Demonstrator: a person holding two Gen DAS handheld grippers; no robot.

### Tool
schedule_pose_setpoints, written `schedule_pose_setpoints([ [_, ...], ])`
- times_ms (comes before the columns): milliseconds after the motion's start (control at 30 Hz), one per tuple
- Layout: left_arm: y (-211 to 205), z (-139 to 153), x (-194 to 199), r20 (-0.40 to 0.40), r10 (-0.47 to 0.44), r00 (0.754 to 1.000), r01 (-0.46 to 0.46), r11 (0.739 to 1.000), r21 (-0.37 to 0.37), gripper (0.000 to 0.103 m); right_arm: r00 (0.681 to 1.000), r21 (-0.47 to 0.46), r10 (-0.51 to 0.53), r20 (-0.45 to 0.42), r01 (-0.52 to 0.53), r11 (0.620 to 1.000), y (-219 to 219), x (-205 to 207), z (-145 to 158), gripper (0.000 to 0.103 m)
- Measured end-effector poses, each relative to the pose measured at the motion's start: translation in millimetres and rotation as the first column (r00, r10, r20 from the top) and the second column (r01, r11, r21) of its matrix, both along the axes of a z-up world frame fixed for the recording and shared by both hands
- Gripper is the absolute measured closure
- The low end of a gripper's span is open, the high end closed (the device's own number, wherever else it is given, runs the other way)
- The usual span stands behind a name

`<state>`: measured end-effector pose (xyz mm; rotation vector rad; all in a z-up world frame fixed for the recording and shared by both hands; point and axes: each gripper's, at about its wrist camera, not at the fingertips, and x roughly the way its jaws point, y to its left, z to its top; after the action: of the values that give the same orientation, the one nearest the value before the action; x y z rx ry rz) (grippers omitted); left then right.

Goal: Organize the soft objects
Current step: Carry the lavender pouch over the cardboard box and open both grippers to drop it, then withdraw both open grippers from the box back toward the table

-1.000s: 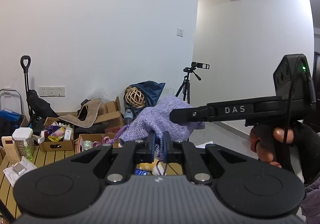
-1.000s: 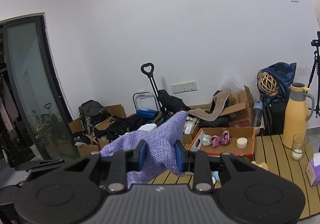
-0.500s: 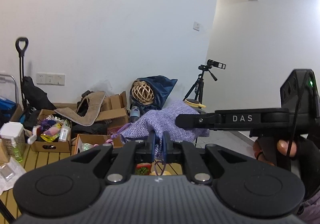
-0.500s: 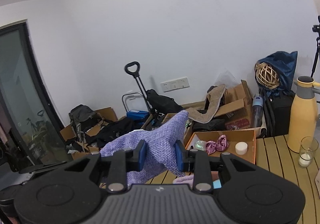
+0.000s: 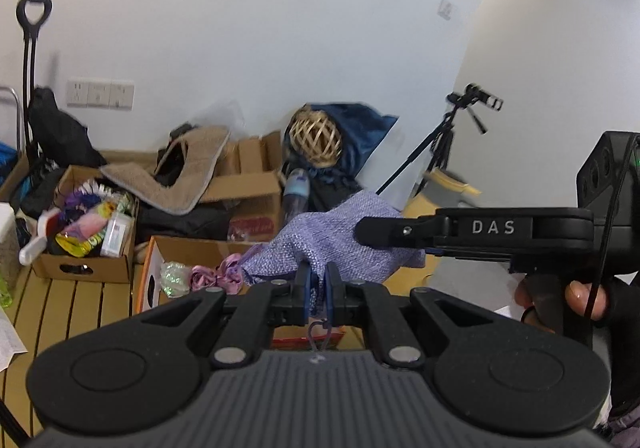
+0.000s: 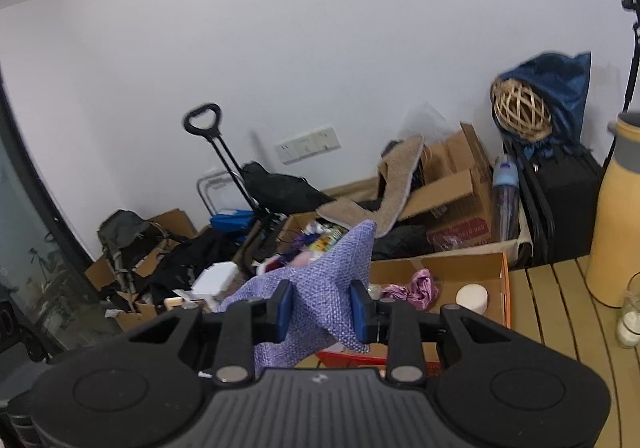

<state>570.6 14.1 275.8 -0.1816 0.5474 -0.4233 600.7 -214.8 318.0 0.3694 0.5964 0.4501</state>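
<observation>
A purple woven pouch [image 5: 336, 232] hangs in the air between both grippers. My left gripper [image 5: 317, 288] is shut on its lower edge, and a purple drawstring [image 5: 320, 332] dangles below the pads. In the left wrist view the right gripper's black finger [image 5: 400, 232] lies across the pouch from the right, held by a gloved hand [image 5: 576, 300]. In the right wrist view my right gripper [image 6: 322, 308] is shut on the pouch [image 6: 320, 288], the fabric bunched between the blue pads. An open cardboard box [image 6: 472, 268] with pink cloth [image 6: 416, 288] stands on the slatted wooden table [image 6: 560, 308] below.
A yellow thermos [image 6: 616, 216] and a glass [image 6: 632, 320] stand at the table's right. A second box of colourful items [image 5: 84, 240] sits left. Behind the table lie cardboard boxes, bags, a wicker ball [image 5: 316, 136], a trolley handle [image 6: 204, 120] and a tripod [image 5: 452, 136].
Both grippers have carried the pouch sideways and a little lower; the background has shifted left in the left view and the table and boxes appear nearer. Both grips are unchanged.
</observation>
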Motion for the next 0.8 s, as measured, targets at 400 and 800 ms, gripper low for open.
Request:
schedule_pose_setpoints([
  [400,50.0,-125.8,153.1,-0.221,0.108,0.969,-0.098,0.994,0.058,0.095,0.972,0.033,0.062,-0.228,-0.056,0.998,66.7,152.5,-151.8,0.074],
  [800,65.2,-190.6,176.7,-0.171,0.189,0.967,-0.161,0.973,0.165,0.070,0.917,-0.073,0.069,-0.393,-0.106,0.992,129.0,212.1,-278.4,0.043],
])
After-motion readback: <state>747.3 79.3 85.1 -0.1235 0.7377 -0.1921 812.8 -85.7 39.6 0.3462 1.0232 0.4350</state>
